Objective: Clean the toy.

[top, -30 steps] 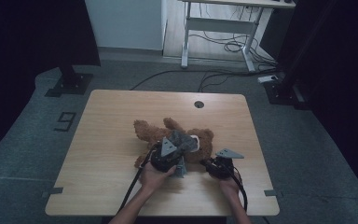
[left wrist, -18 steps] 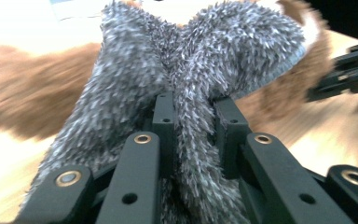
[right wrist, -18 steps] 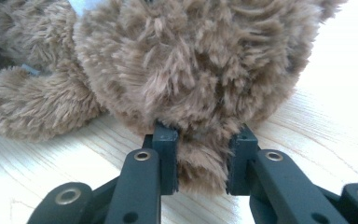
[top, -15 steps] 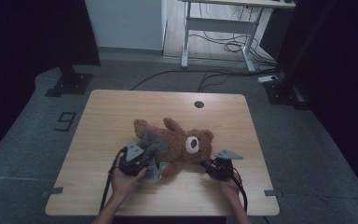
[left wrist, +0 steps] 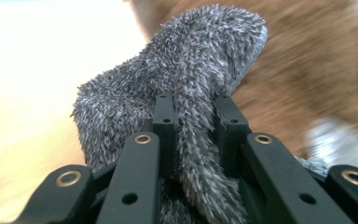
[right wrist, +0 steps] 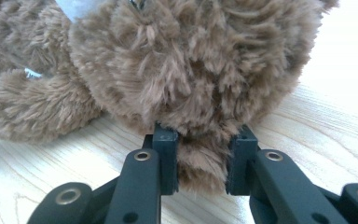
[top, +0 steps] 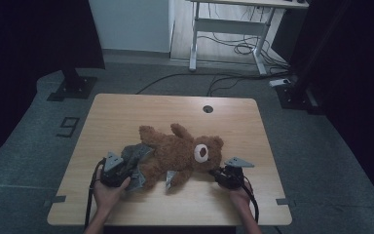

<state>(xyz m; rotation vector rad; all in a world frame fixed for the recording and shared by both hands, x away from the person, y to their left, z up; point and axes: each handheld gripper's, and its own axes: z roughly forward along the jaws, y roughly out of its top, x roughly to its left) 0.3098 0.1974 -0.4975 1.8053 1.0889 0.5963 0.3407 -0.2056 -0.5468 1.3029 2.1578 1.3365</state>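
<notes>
Both my grippers clamped on the teddy bear (top: 180,153) and its grey garment (top: 135,155).
The bear lies on its back mid-table (top: 126,112), head toward my right. My left gripper (left wrist: 193,105) pinches a fold of the grey fuzzy fabric beside the bear's legs; my right gripper (right wrist: 202,135) pinches brown fur under the head.

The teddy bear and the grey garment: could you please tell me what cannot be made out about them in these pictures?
- Teddy bear: its face is cut off by the top edge in the right gripper view; its body is blurred in the left gripper view.
- Grey garment: its shape is too small and bunched to tell in the high view; the left tongs cover its lower part.
- Right tongs: bear fur hides their tips.
</notes>
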